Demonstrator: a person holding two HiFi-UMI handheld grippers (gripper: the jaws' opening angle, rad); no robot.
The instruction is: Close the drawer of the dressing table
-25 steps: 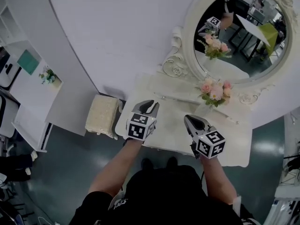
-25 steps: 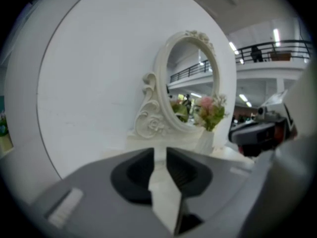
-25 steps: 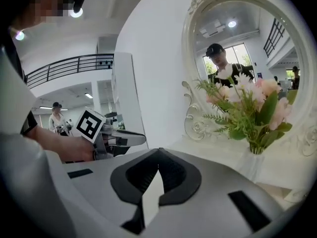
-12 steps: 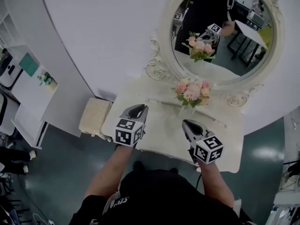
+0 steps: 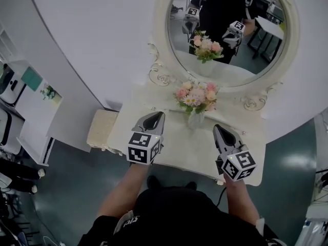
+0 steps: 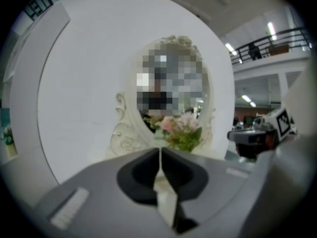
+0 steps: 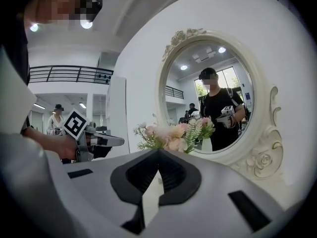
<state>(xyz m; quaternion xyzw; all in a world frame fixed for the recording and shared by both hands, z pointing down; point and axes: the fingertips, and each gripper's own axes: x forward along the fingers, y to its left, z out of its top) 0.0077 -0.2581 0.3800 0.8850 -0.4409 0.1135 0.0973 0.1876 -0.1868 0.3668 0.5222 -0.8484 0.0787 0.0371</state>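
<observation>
The white dressing table (image 5: 174,150) stands under an oval mirror (image 5: 230,35), with a vase of pink flowers (image 5: 196,99) at the back of its top. Its drawer front is hidden below my arms. My left gripper (image 5: 155,118) hovers over the left part of the top. Its jaws are closing, the tips meet (image 6: 159,150), and nothing is between them. My right gripper (image 5: 219,129) hovers over the right part, shut and empty (image 7: 158,151). Both point at the flowers (image 6: 181,130) and the mirror.
A cream cushioned stool (image 5: 101,129) stands on the floor left of the table. White shelving (image 5: 31,106) lines the far left wall. The mirror reflects a person holding both grippers. The table's scrolled back edge (image 5: 159,76) rises behind the top.
Both grippers have lifted and shifted over the tabletop. The head view has tilted up, so the mirror now shows the person. The flowers sit further left in the picture.
</observation>
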